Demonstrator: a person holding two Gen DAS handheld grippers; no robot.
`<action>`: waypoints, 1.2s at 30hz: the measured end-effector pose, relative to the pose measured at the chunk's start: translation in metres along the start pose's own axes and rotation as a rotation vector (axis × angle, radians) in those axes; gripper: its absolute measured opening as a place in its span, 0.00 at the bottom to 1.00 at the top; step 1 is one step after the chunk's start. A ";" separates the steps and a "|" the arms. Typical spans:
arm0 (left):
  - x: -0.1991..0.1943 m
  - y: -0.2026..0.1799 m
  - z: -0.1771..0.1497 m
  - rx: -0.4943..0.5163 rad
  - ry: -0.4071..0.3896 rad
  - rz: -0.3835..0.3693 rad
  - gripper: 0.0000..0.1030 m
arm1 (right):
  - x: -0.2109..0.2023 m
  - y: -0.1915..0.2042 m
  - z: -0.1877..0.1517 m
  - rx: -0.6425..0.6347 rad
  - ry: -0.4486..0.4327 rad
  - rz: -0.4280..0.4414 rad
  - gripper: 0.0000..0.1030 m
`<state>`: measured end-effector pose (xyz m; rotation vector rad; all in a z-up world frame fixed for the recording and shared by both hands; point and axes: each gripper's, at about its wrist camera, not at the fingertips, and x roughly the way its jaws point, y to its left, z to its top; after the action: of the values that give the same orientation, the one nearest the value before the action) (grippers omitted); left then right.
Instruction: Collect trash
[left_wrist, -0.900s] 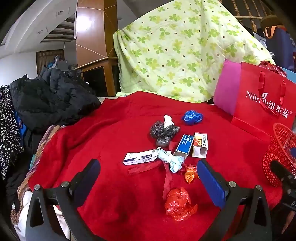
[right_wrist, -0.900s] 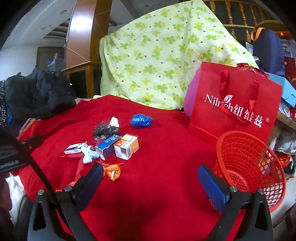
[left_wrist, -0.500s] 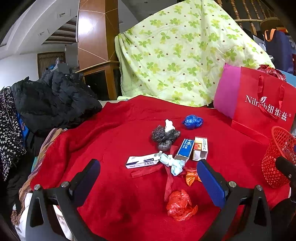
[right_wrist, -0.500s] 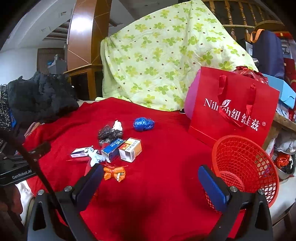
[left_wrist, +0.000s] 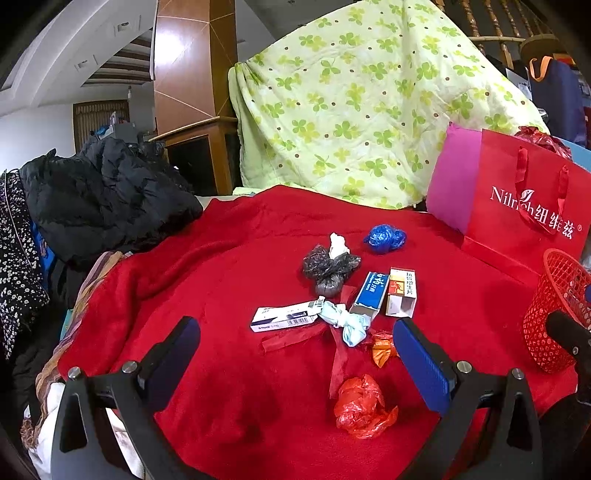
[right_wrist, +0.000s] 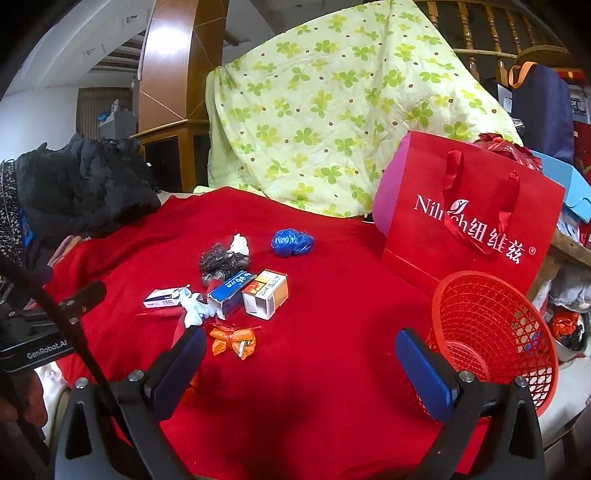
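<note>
Two grippers, left gripper and right gripper, both with jaws spread wide, nothing between the pads, poised above a red blanket.

Nine scraps of trash, clustered at mid-blanket: three small boxes — white box, blue box, orange-and-white box; one pale tissue twist; one white wad; one black plastic bundle; one blue plastic ball; one orange wrapper; one red plastic scrap, nearest, at 6 o'clock of the cluster.

One red basket, at 3 o'clock of the cluster, apparently empty.

Best begun with the nearest scrap: descend straight over it, pads either side, pinch low without catching blanket pile or the loose red ribbon, lift clear, then carry to the basket. Orange wrapper probably better left to the right gripper.
</note>
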<state>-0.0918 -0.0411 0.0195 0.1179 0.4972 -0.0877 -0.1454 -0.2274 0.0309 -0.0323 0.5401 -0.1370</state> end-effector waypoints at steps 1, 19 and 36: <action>0.001 0.000 0.000 0.000 0.002 -0.001 1.00 | 0.001 0.001 0.000 -0.008 -0.003 -0.006 1.00; 0.010 -0.004 -0.010 0.012 0.030 -0.012 1.00 | 0.006 0.007 -0.001 -0.005 0.006 -0.030 1.00; 0.038 0.004 -0.033 -0.002 0.138 -0.095 1.00 | 0.044 0.004 -0.001 -0.010 0.076 0.073 1.00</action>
<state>-0.0737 -0.0345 -0.0265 0.0991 0.6407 -0.1727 -0.1078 -0.2299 0.0071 -0.0168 0.6174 -0.0643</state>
